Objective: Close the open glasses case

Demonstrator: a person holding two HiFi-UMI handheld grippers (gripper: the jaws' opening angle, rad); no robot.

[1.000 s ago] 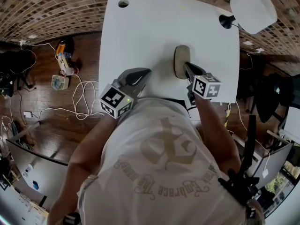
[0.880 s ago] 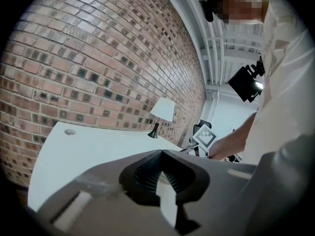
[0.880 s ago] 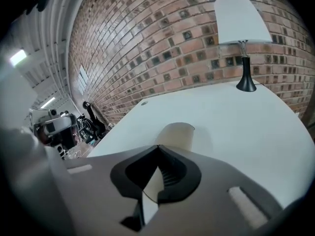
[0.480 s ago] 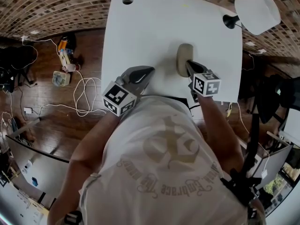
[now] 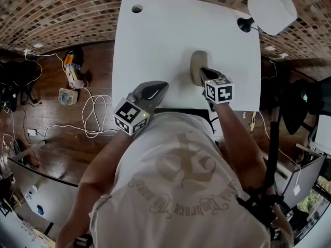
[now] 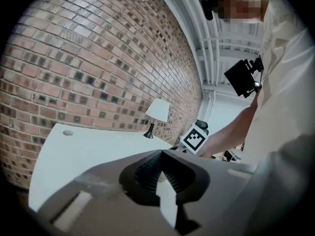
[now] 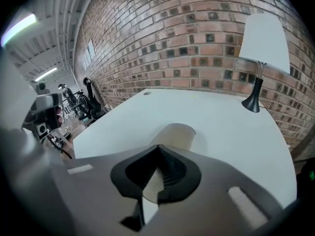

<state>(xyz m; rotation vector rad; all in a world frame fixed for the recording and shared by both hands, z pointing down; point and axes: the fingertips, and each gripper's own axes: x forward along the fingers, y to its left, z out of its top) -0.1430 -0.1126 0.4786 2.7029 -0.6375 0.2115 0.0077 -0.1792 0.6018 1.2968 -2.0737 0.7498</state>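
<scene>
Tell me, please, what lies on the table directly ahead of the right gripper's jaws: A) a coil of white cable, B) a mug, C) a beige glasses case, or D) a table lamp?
C: the beige glasses case lies just beyond the shut tips of the right gripper, as its own view shows.

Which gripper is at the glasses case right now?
The right gripper, jaws shut, its tip at the beige case; the left gripper hangs apart near the table's front edge.

Beige oval glasses case [image 5: 195, 63] lying flat on white table [image 5: 155, 40], right of centre. Long axis pointing away toward far edge. Lid apparently down, seam unclear.
</scene>
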